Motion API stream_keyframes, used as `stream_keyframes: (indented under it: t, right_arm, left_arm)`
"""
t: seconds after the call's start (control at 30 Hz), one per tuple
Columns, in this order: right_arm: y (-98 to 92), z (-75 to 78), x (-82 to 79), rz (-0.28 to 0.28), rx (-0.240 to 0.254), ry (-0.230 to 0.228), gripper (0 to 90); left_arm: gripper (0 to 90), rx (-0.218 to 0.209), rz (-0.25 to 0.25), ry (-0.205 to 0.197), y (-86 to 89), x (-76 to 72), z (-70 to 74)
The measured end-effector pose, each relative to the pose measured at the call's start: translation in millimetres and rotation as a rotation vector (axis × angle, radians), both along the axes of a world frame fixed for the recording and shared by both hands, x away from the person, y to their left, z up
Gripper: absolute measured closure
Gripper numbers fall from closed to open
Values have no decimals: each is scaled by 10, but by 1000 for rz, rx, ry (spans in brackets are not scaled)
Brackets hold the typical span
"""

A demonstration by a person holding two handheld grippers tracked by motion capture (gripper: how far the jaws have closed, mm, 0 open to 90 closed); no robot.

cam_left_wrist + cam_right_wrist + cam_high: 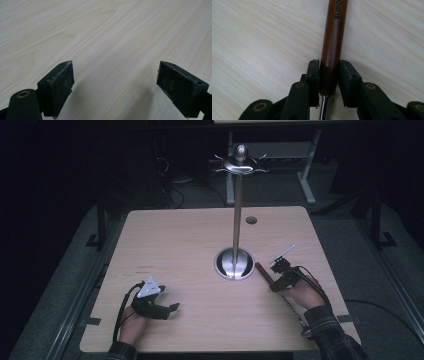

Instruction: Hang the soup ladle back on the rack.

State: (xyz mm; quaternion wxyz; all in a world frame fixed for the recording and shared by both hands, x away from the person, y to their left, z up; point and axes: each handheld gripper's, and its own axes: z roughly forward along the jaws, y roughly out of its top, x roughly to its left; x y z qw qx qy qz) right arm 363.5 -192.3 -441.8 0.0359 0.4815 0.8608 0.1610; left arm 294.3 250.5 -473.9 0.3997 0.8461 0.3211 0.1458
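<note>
A utensil with a brown wooden handle (333,35) marked "SUPO" lies flat on the light wooden table (175,245), to the right of a metal stand. My right gripper (329,72) is shut on the lower end of this handle, one pad pressed on each side, where a thin metal shaft (323,107) begins. In the high view the right gripper (278,274) holds the handle (261,271), and the shaft runs back beside the person's wrist. My left gripper (169,299) rests at the front left, open and holding nothing. Bare wood lies between its pads (60,87).
A tall chrome stand has a round base (234,265), a pole (238,210) and curved hooks (241,166) at its top. It stands at the table's middle, close to the utensil's handle tip. A small round hole (251,220) sits near the far edge.
</note>
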Motion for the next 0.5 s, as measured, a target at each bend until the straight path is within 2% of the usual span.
stream_keyframes:
  t: [0.2,0.5]
  right_arm:
    - [-38,1,23,-26,-8,3,734]
    - [-67,1,27,-17,-13,-3,738]
  left_arm:
    - [140,0,-1,1,2,1,1]
    - [140,0,-1,1,2,1,1]
